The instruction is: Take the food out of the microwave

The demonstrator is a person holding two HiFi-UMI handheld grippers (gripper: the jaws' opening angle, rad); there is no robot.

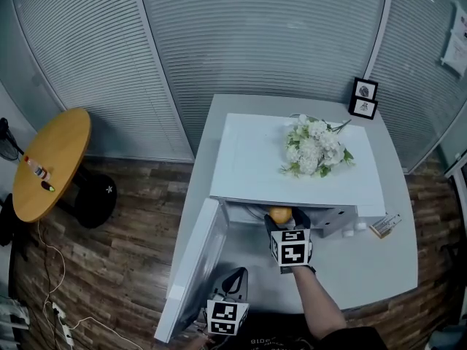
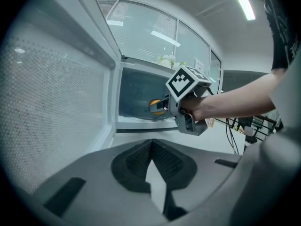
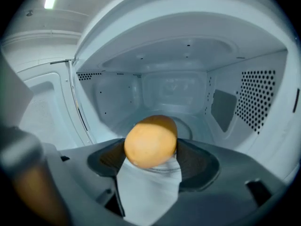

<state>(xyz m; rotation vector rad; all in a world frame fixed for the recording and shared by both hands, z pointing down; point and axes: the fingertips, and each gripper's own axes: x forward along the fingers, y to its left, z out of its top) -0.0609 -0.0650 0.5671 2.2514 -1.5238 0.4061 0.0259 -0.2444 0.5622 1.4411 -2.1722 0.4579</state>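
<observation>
A white microwave (image 1: 255,159) stands on a white table (image 1: 379,268) with its door (image 1: 195,265) swung open to the left. A round orange piece of food (image 3: 150,140) sits between the fingers of my right gripper (image 3: 150,150), which is shut on it at the mouth of the oven. The head view shows the same food (image 1: 280,214) just at the cavity's front edge, with the right gripper (image 1: 283,222) behind it. The left gripper view sees the food (image 2: 155,106) from the side. My left gripper (image 2: 151,143) is shut and empty, low beside the door (image 2: 56,93).
White flowers (image 1: 314,146) lie on top of the microwave. Two small picture frames (image 1: 363,98) stand at the table's back right, and a small card (image 1: 385,224) lies at the oven's right. A round wooden table (image 1: 51,162) stands at the left.
</observation>
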